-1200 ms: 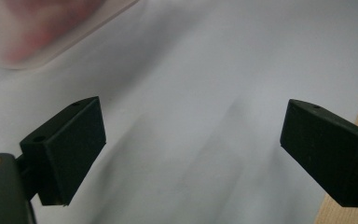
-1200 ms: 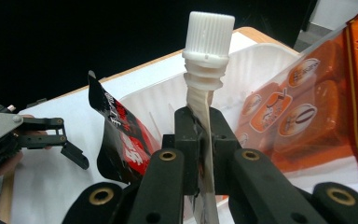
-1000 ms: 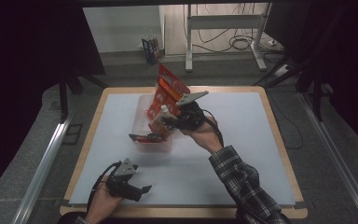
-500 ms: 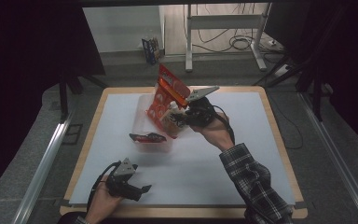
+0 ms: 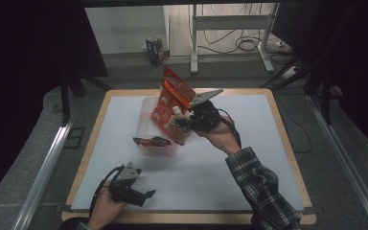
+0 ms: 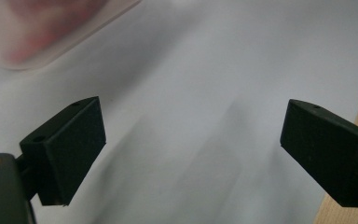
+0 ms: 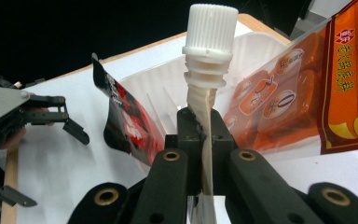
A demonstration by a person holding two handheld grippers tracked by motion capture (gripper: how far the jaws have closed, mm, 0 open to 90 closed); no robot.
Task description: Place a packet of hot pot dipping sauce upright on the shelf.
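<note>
Nearest the person, the left gripper (image 5: 135,192) sits low on the white table (image 5: 211,177), jaws wide apart with nothing between them, parked where it was a second ago. Further in, a clear tub (image 5: 154,125) holds a dark red packet (image 5: 152,141) at its near edge and a tall orange bag (image 5: 174,95) leaning up at the far side. Now the action: the right gripper (image 5: 189,121) is clamped on a spouted pouch (image 5: 177,124), pinching the flat neck just under its white cap (image 7: 212,28), and over the last second it has swung from the tub's near side up to the orange bag. That looks like the pouch being lifted clear of the tub, or repositioned in it. Count: two grippers, one tub, one pouch, one packet, one bag.
</note>
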